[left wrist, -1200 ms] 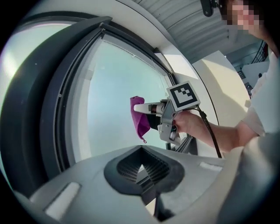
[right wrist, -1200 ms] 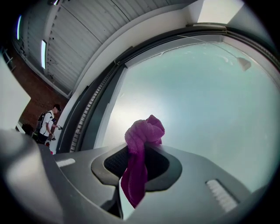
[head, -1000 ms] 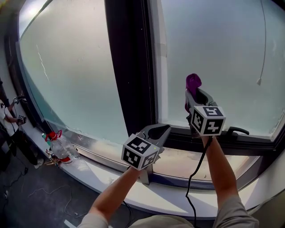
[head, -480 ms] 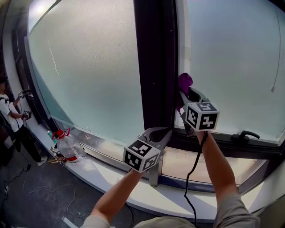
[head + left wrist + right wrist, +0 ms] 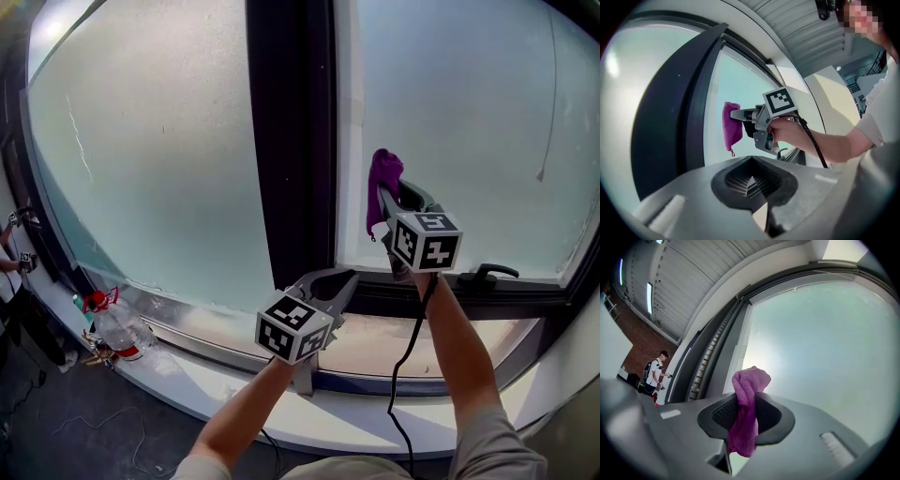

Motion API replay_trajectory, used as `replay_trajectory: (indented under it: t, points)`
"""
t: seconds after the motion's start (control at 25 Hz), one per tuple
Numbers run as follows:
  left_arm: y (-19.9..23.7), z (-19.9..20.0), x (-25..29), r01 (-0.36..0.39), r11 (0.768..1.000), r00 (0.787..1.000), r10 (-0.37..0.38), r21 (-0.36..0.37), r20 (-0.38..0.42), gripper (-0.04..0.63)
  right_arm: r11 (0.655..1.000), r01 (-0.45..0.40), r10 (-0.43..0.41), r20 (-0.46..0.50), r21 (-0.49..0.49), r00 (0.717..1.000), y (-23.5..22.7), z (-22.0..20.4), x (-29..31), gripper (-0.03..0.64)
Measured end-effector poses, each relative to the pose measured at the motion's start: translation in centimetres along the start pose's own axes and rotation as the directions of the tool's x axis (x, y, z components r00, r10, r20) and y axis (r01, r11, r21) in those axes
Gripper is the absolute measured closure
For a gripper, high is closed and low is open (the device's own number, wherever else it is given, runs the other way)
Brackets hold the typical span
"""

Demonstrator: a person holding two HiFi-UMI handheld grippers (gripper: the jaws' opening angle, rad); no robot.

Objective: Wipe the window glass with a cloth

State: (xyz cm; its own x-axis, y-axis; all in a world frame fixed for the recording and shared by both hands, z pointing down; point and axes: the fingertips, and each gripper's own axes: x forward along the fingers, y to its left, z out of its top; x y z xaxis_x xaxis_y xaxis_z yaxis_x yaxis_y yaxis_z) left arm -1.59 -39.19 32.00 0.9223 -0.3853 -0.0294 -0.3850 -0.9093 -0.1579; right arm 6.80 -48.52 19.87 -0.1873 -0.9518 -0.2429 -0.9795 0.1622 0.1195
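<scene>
Right gripper (image 5: pixel 746 414): jaws clamped tight on a purple cloth (image 5: pixel 749 394), which bunches above the pads and hangs in a tail below them; it is held raised, jaws pointing at the window.
Cloth position: at the left edge of the right glass pane (image 5: pixel 469 122), just beside the dark frame post (image 5: pixel 286 141); whether it touches the glass cannot be told.
Left gripper (image 5: pixel 750 182): jaws brought together with nothing between them; it is held lower, near the foot of the frame post, above the sill (image 5: pixel 394 342).
Left glass pane (image 5: pixel 159 150): pale and hazy, with a thin light streak near its left side.
Window handle (image 5: pixel 487 274): dark, on the bottom rail of the right pane, to the right of the raised gripper's marker cube.
Cable (image 5: pixel 405 366): black, hanging from the raised gripper down along the forearm.
Bottle (image 5: pixel 114 323): clear plastic with a red cap, on the ledge at the far left below the left pane.
Bystander (image 5: pixel 654 373): a person in a white top, far off at the left of the right gripper view.
</scene>
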Motion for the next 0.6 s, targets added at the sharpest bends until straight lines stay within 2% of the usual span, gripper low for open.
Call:
replay_trajectory:
  t: [0.32,0.6]
  points:
    - [-5.9,2.1,8.0,0.162,0.987,0.986,-0.162,0.013,0.04,0.595,0.985,0.166,-0.166,0.019,-0.048,0.986,-10.5,1.9,-8.0,0.503]
    - [-14.6,4.2,16.8,0.312,0.949,0.947,-0.314,0.041,0.072,0.595,0.933,0.349,-0.349,0.009,-0.089,0.937,-23.1,2.8,-17.5,0.504]
